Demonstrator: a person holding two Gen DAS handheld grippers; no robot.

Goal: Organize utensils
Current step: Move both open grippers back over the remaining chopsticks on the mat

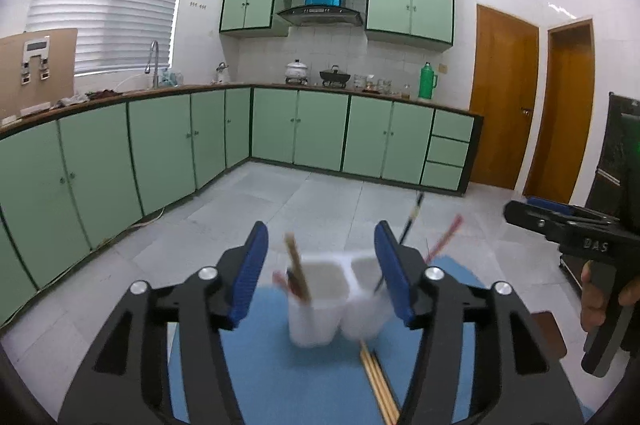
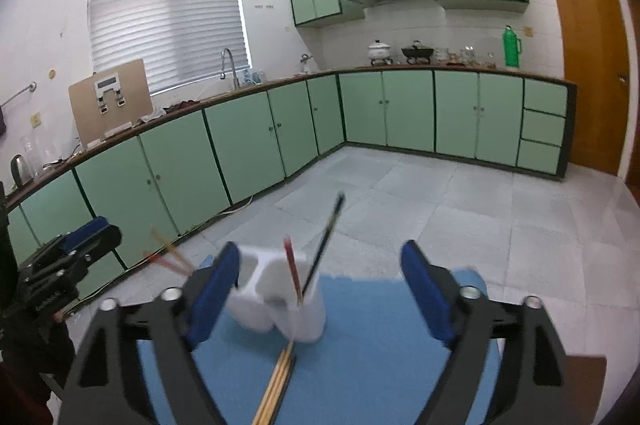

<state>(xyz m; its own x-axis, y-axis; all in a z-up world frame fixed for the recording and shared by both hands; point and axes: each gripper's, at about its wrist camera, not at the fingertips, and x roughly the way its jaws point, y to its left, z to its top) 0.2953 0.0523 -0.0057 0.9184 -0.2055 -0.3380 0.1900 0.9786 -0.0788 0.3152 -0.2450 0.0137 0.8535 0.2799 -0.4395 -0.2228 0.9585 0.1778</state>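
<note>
A white two-compartment utensil holder [image 1: 316, 321] [image 2: 280, 309] stands on a blue mat [image 1: 272, 365] [image 2: 380, 345]. Brown chopsticks [image 1: 298, 269] lean in one compartment. A black chopstick [image 1: 412, 217] [image 2: 326, 237] and a red one [image 1: 446, 237] [image 2: 292, 269] stick out of the other. A bundle of pale wooden chopsticks [image 1: 378, 381] [image 2: 278, 381] lies flat on the mat in front of the holder. My left gripper [image 1: 322, 245] [image 2: 92, 229] is open and empty, short of the holder. My right gripper [image 2: 320, 257] [image 1: 532, 209] is open wide with nothing between its pads.
The mat lies on a brown table [image 2: 580, 377] whose far edge drops to a grey tiled floor [image 2: 440, 205]. Green cabinets [image 1: 160, 145] line the walls. Wooden doors [image 1: 500, 97] stand at the right. A hand [image 1: 592, 301] holds the right gripper's handle.
</note>
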